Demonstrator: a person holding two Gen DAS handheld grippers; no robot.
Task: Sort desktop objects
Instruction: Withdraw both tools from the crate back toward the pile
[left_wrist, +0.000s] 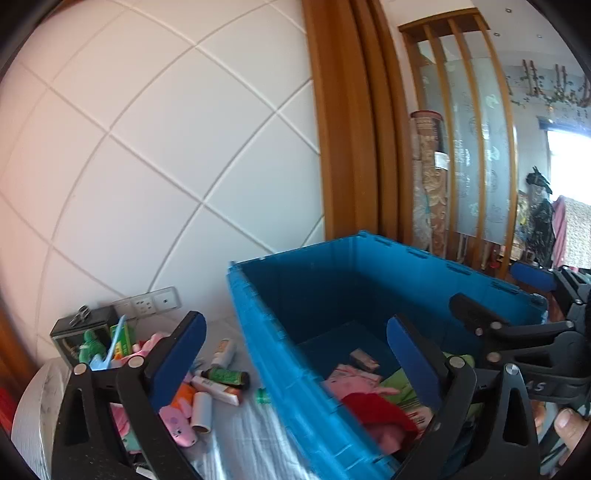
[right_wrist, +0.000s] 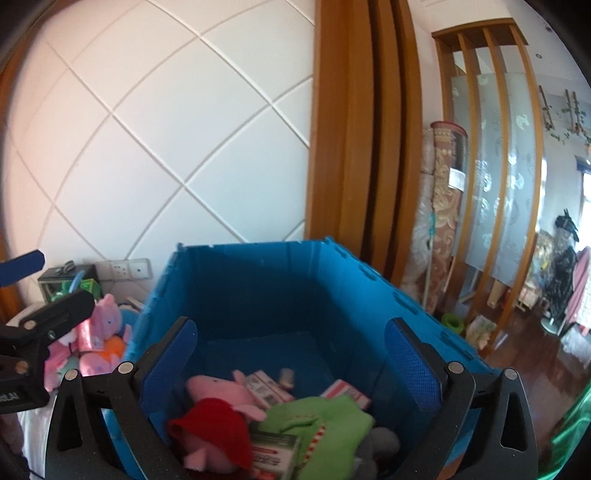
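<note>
Both grippers spread wide and empty: the right gripper (right_wrist: 290, 365) hangs over the blue crate (right_wrist: 258, 280), where a pink pig plush in a red dress (right_wrist: 216, 417), a green plush (right_wrist: 325, 421) and small boxes lie at the near end. The left gripper (left_wrist: 295, 363) straddles the crate's left wall, with bottles and plush toys (left_wrist: 177, 421) still scattered on the white tabletop (left_wrist: 236, 439) left of it

The blue bin (right_wrist: 258, 291) stands open on the table and holds a pink pig plush (right_wrist: 218, 391), a green plush (right_wrist: 325, 417) and small boxes (right_wrist: 266, 391).
</note>
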